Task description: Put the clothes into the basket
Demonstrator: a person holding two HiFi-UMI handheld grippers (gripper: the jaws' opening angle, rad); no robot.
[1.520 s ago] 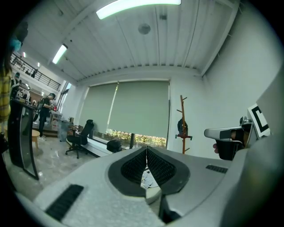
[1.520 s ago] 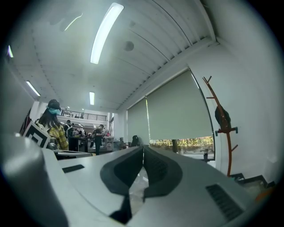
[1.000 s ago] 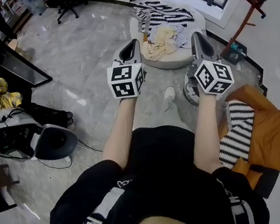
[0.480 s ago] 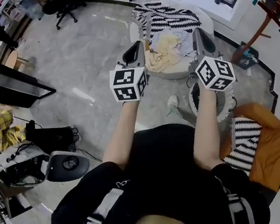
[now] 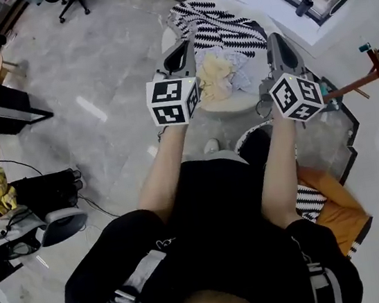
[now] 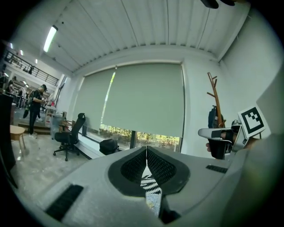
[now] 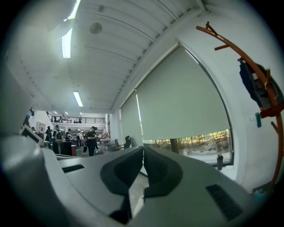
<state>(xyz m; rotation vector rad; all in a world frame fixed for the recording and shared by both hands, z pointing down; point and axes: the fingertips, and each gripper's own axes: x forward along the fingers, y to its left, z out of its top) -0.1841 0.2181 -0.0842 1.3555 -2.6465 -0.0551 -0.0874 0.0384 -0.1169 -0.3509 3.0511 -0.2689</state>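
Ahead, clothes heaped on round table — left tool, right tool clenched, empty; coat rack rightward.

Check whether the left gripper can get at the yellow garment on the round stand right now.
Probably yes. The yellow garment lies uncovered on the round stand, just ahead of the left gripper, with nothing between them. Its fingers are shut and empty, so they must open first.

No readable text, labels or numbers.
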